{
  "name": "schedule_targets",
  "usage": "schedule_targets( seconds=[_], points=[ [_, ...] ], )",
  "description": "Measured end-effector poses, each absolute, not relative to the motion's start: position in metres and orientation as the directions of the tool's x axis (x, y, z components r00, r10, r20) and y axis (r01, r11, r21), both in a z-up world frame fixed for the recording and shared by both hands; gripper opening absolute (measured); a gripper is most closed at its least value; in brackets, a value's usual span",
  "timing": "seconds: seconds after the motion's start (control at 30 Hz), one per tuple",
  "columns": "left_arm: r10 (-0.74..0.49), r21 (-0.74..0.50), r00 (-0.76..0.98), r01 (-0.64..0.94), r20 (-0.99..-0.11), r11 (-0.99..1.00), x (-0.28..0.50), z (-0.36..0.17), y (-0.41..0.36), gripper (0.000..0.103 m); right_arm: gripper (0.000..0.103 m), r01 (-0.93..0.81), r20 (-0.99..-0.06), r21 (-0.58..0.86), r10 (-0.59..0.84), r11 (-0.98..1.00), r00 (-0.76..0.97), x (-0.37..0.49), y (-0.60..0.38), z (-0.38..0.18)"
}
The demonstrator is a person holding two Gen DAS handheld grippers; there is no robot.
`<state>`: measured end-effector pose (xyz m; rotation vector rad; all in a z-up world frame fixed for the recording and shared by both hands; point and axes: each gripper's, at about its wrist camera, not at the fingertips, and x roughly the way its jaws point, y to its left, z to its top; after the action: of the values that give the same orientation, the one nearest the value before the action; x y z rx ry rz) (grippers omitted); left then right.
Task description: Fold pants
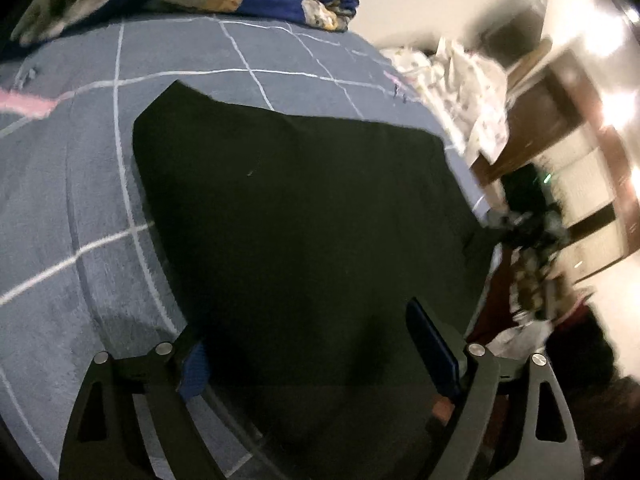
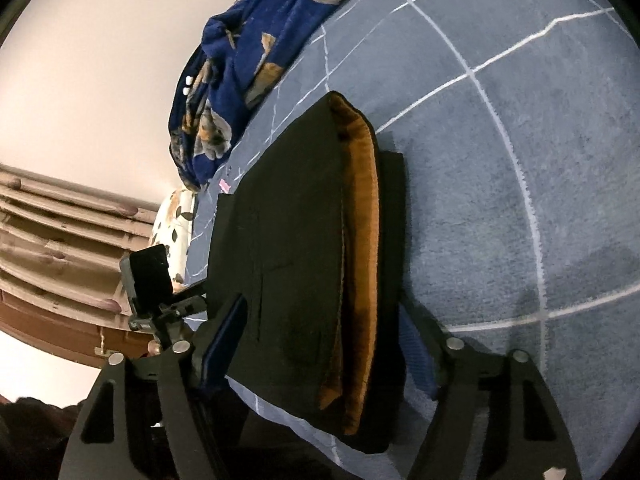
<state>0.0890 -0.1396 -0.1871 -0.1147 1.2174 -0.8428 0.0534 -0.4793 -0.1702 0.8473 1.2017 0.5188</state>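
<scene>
Pants [image 2: 296, 248]: one pair, black, folded into a flat stack of several layers with an orange-brown lining [image 2: 362, 240] showing along one edge. Lies on the bed cover, near its edge; in the left wrist view it fills the centre as one dark rectangle [image 1: 304, 216].

Bed cover [image 1: 68, 208]: one, grey-blue with thin white grid lines and a pink mark; it bears the pants and the blanket.

Blanket [image 2: 240, 64]: one, dark blue with tan animal prints, bunched at the far side of the cover, well apart from the pants.

Left gripper [image 1: 316, 344]: one, jaws standing wide over the near part of the pants, blue pads either side; no cloth is pinched. Whether the pads touch the fabric is hard to tell in the dark.

Right gripper [image 2: 324, 340]: one, jaws wide, straddling the near end of the folded stack, not clamped on it.

Other gripper's camera [image 2: 148, 276]: one, seen at the left of the right wrist view.

Pillow [image 2: 176, 232]: one, white with dark leaf print, beyond the bed edge.

Containers: not seen.
</scene>
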Motion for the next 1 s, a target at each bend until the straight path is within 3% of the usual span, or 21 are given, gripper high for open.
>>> schedule_targets(
  seconds=[0.1,0.23,0.3,0.43,0.47,0.6,0.8,1.0],
  points=[
    [-0.53,-0.354,0.175,0.569,-0.83,0.742,0.074,-0.186,-0.157,0.086,0.087,0.074,-0.599,0.791,0.742,0.608,0.301,0.055,-0.472,-0.166],
    [-0.467,-0.248,0.253,0.589,-0.847,0.769,0.06,-0.188,-0.165,0.086,0.088,0.062,-0.638,0.756,0.712,0.651,0.293,0.058,-0.462,-0.161],
    [-0.457,-0.238,0.26,0.583,-0.851,0.776,0.059,-0.189,-0.164,0.083,0.084,0.073,-0.647,0.747,0.699,0.66,0.304,0.058,-0.461,-0.161],
    [-0.428,-0.208,0.275,0.578,-0.861,0.789,0.06,-0.187,-0.166,0.072,0.043,0.082,-0.734,0.656,0.609,0.75,0.3,0.055,-0.461,-0.159],
    [-0.423,-0.202,0.279,0.577,-0.862,0.791,0.06,-0.186,-0.165,0.067,0.04,0.099,-0.729,0.665,0.615,0.74,0.302,0.055,-0.465,-0.162],
    [-0.405,-0.17,0.297,0.585,-0.865,0.793,0.058,-0.182,-0.171,0.052,0.036,0.116,-0.716,0.68,0.621,0.724,0.32,0.053,-0.469,-0.165],
    [-0.355,-0.077,0.345,0.614,-0.869,0.785,0.049,-0.178,-0.181,0.05,0.034,0.122,-0.693,0.707,0.648,0.696,0.317,0.056,-0.469,-0.169],
    [-0.341,-0.06,0.358,0.607,-0.869,0.792,0.048,-0.178,-0.183,0.051,0.041,0.11,-0.69,0.709,0.653,0.696,0.313,0.06,-0.466,-0.168]
  ],
)
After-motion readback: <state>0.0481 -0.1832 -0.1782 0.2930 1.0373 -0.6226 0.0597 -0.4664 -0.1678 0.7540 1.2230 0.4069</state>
